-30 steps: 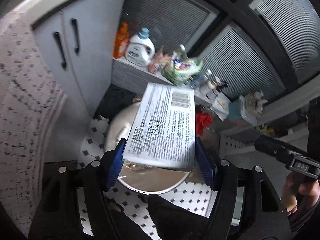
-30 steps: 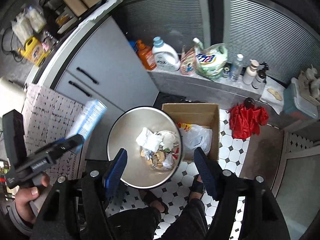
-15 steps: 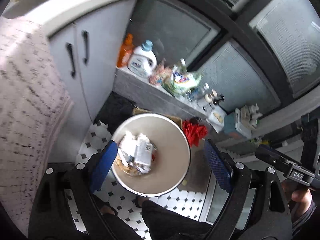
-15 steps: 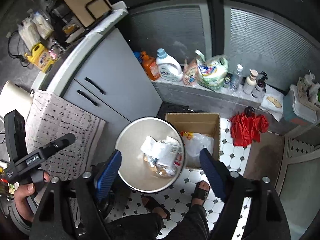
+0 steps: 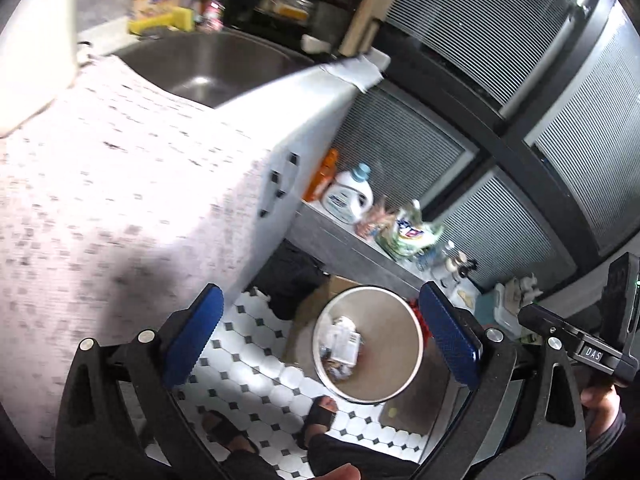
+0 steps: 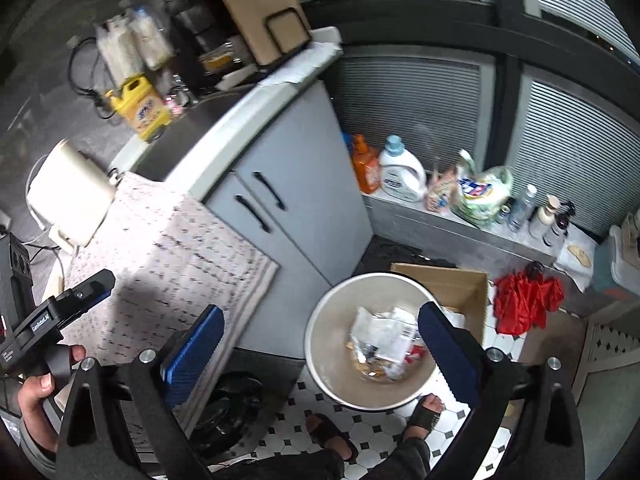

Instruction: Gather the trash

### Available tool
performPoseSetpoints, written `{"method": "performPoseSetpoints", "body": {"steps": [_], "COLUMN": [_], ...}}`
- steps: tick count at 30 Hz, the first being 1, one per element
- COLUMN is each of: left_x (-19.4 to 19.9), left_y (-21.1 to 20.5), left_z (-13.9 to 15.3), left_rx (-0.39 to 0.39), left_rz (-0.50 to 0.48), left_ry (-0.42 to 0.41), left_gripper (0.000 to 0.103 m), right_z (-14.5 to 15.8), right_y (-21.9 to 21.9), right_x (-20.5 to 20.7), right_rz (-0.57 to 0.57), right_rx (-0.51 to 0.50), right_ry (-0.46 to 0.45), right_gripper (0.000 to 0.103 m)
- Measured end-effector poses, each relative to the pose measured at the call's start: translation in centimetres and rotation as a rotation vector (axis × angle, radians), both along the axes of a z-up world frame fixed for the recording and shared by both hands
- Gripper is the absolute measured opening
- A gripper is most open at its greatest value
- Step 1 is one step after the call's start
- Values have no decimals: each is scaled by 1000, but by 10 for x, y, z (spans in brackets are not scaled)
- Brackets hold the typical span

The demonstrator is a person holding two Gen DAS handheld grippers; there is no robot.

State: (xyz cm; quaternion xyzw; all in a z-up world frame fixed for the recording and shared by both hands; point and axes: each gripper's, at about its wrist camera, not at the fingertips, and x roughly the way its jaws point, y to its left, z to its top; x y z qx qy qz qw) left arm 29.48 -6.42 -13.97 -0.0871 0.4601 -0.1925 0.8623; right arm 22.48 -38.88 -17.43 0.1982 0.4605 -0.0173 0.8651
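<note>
A round steel bin [image 5: 400,344] [image 6: 332,320] stands open on the tiled floor, with crumpled wrappers and a white printed packet [image 5: 347,344] [image 6: 380,340] inside. High above it my left gripper [image 5: 320,336] hangs, its jaws opening wide with nothing between the blue pads. My right gripper [image 6: 320,344] is also above the bin, jaws opening, nothing between them. Each gripper shows at the edge of the other's view, the right one [image 5: 576,348] and the left one [image 6: 60,312].
A patterned mat [image 6: 172,252] covers the counter beside a steel sink [image 5: 208,68]. A cardboard box [image 6: 452,284] and a red cloth [image 6: 524,300] lie behind the bin. Detergent bottles [image 6: 400,172] line a low ledge. A person's sandalled feet [image 6: 428,412] stand by the bin.
The white packet left my left gripper and dropped into the bin. Both grippers opened wider and rose away from the bin, bringing the counter and sink into view.
</note>
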Motion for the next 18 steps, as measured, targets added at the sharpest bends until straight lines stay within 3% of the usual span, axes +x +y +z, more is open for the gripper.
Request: {"method": "performPoseSetpoints", "body": {"steps": [11,18], "left_x": [-17,-47], "left_y": [81,121], "left_z": [54,84], "left_rx": [77,73], "left_rz": [50,167], "left_ry": [-85,-131], "left_gripper": [97,97], "right_z": [34,71], "right_y": [77,113], "right_x": [14,15], "right_rz": [12,92], "right_rx": [11,-7], "right_ry": [-40,-106], "right_gripper": [95,95]}}
